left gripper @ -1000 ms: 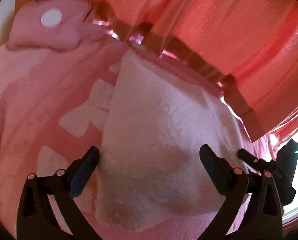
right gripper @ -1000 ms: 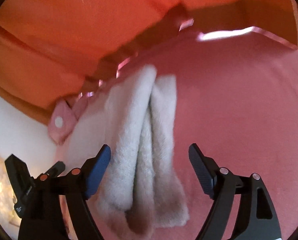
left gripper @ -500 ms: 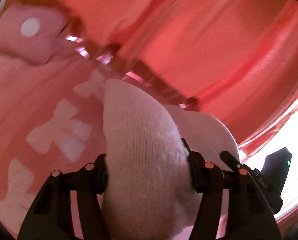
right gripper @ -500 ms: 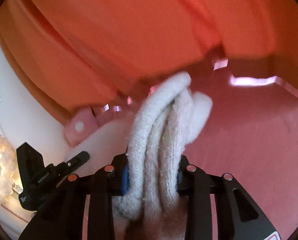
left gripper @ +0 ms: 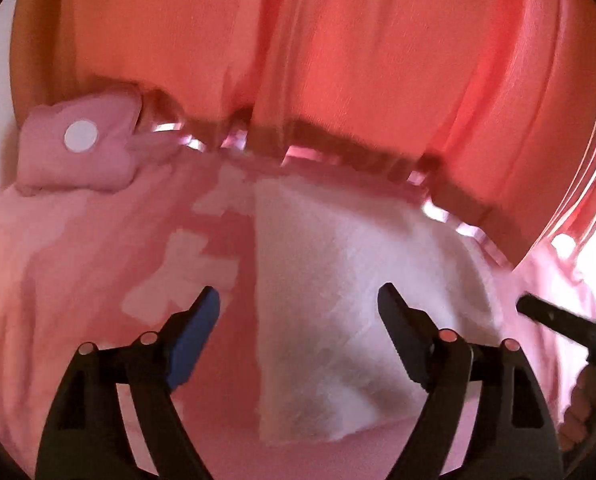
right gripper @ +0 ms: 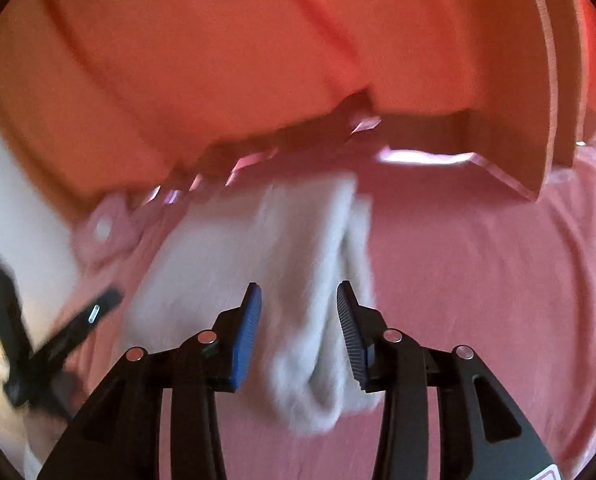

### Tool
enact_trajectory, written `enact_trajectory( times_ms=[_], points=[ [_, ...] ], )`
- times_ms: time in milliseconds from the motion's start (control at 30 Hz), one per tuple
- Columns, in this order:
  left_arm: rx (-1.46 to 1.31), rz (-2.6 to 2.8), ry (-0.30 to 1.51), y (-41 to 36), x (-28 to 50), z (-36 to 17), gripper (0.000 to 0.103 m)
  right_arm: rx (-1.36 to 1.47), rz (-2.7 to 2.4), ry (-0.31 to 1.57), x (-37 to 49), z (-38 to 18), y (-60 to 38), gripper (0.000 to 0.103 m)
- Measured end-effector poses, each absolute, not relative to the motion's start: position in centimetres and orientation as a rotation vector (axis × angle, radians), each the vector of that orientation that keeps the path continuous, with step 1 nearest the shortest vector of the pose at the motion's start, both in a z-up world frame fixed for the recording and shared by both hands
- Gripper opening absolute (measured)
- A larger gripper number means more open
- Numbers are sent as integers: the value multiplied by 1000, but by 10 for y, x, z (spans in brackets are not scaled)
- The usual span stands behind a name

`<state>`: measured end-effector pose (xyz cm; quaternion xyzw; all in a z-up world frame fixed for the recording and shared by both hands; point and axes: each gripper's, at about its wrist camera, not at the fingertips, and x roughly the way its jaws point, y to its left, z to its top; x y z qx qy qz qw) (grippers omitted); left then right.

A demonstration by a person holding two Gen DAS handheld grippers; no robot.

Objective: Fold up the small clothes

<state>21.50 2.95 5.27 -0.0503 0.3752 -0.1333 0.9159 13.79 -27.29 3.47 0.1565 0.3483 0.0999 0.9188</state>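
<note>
Sock (right gripper: 309, 280) lay lengthwise ahead of your right tongs (right gripper: 299, 332), toe end between their part-open jaws; your left tongs (left gripper: 298, 332) gaped, empty.

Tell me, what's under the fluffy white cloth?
The white cloth lies on a pink blanket with pale shapes on it. The blanket shows all around it; whatever is right beneath the cloth is covered.

Backlit orange curtain (left gripper: 337, 60) above pink bedspread (right gripper: 477, 280)
</note>
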Motion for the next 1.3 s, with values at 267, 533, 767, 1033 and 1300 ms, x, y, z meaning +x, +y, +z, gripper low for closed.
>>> enact_trajectory(
  times_ms=[267, 533, 767, 1033, 1300],
  points=[
    [-157, -250, 937, 39, 220, 25, 80, 251, 189, 802, 156, 18, -253, 17],
    [-58, -213, 957, 28, 219, 15, 86, 176, 140, 860, 172, 9, -243, 16],
    [-33, -201, 889, 22, 187, 42, 86, 209, 81, 689, 117, 51, -247, 26],
    [-8, -193, 858, 3, 116, 34, 90, 103, -18, 602, 42, 18, -228, 79],
    [36, -118, 887, -8, 95, -2, 90, 198, -94, 650, 33, -14, -235, 79]
  ],
)
